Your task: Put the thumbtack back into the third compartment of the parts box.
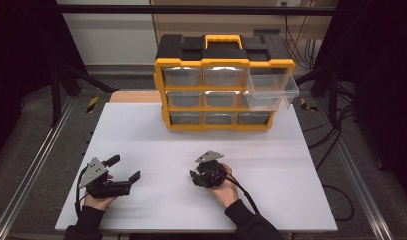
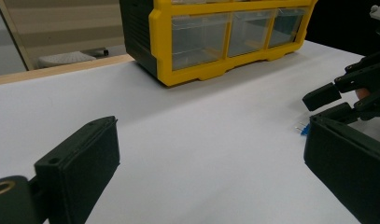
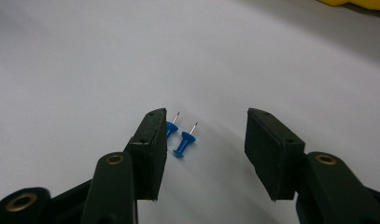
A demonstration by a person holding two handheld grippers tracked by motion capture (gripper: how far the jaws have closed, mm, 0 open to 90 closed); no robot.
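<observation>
Between the parted jaws of the right gripper (image 3: 206, 149), two blue pins (image 3: 183, 140) lie on the bench (image 1: 271, 165), probably for picking; the left gripper (image 1: 122, 170) waits wide open, empty.

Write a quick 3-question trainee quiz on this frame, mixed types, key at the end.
1. True or false: the right gripper is shut on a pushpin.
2. Which drawer of the yellow organizer is pulled out? A) top right B) bottom left C) middle centre
3. Fill in: between the right gripper's jaws, on the white table, lie two ____ pushpins.

Key: 1 false, its jaws stand open around them. 2 A. 3 blue.
</observation>
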